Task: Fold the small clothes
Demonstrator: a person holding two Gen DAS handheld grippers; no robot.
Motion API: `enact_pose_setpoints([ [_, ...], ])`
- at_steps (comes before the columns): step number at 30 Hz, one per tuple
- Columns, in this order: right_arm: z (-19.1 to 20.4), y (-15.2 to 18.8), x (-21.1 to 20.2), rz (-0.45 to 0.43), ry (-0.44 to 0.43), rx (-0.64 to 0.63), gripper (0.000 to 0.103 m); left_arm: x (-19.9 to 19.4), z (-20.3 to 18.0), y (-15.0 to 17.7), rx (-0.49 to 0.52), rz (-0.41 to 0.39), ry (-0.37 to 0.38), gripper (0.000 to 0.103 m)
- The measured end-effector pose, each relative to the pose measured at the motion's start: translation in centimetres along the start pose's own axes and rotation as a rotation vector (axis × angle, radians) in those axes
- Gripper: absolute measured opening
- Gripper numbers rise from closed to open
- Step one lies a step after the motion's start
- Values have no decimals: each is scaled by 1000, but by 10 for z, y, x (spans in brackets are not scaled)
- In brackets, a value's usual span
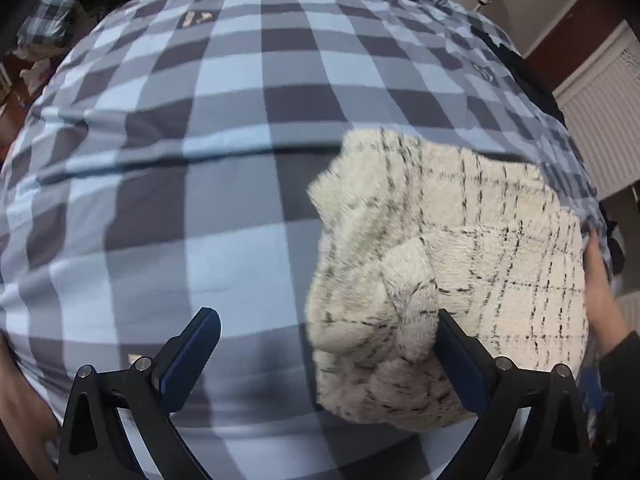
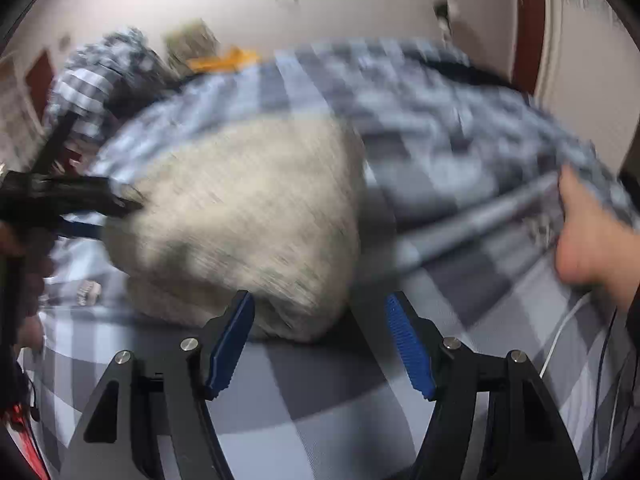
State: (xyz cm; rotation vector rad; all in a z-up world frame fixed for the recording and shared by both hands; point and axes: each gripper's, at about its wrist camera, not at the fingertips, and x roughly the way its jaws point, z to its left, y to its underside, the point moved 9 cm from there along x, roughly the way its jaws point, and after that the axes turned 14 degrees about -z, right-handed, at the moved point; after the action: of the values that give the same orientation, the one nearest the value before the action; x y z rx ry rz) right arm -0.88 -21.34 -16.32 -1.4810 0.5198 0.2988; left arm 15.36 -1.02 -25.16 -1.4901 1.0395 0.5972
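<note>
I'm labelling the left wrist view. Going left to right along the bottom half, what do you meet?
Left finger of the open left gripper → bare checked duvet → fuzzy cream garment, its near fold against the right finger → a hand at the far right edge.

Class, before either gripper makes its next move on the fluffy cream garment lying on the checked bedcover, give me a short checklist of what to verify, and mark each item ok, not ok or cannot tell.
1. Left gripper open: ok, its jaws stand wide apart.
2. Right gripper open: ok, nothing lies between its fingers.
3. Cream garment lies on the checked bedcover: ok.
4. Garment spread flat for folding: not ok, it is bunched and lumpy.
5. Left gripper's right finger free of the cloth: not ok, the pile presses against it.
6. Right wrist view sharp enough to aim by: not ok, it is blurred.
</note>
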Motion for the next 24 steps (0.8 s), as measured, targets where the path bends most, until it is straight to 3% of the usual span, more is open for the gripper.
enact_pose_setpoints([
  [2, 19, -3, 2, -1, -8, -153, 65, -4, 6, -5, 3, -14, -17, 103],
  [4, 38, 4, 16, 56, -30, -323, 65, -6, 8, -5, 14, -11, -33, 103],
  [6, 47, 15, 28, 124, -32, -455, 68, -5, 10, -5, 75, -19, -64, 103],
  [8, 48, 18, 37, 137, 7, -573, 74, 2, 11, -6, 188, -32, -120, 103],
  [10, 48, 11, 37, 118, 24, -620, 73, 3, 16, -6, 234, -43, -163, 103],
  [12, 44, -1, 27, 82, -3, -564, 63, 0, 19, -8, 229, -38, -173, 103],
  [15, 36, -12, 14, 53, -36, -482, 62, -12, 21, -20, 224, -71, -202, 103],
  [17, 36, -27, -4, -12, -115, -368, 63, -24, 23, -32, 209, -112, -217, 103],
  [18, 33, -42, -13, -58, -191, -239, 63, -27, 22, -37, 187, -127, -204, 103],
  [19, 27, -53, -17, -81, -230, -134, 65, -30, 21, -40, 157, -137, -180, 103],
  [21, 9, -72, -11, -74, -266, 95, 92, -31, 14, -45, 64, -135, -74, 103],
  [24, -5, -76, 20, 58, -279, 270, 94, -17, -4, -32, -32, -38, 98, 103],
])
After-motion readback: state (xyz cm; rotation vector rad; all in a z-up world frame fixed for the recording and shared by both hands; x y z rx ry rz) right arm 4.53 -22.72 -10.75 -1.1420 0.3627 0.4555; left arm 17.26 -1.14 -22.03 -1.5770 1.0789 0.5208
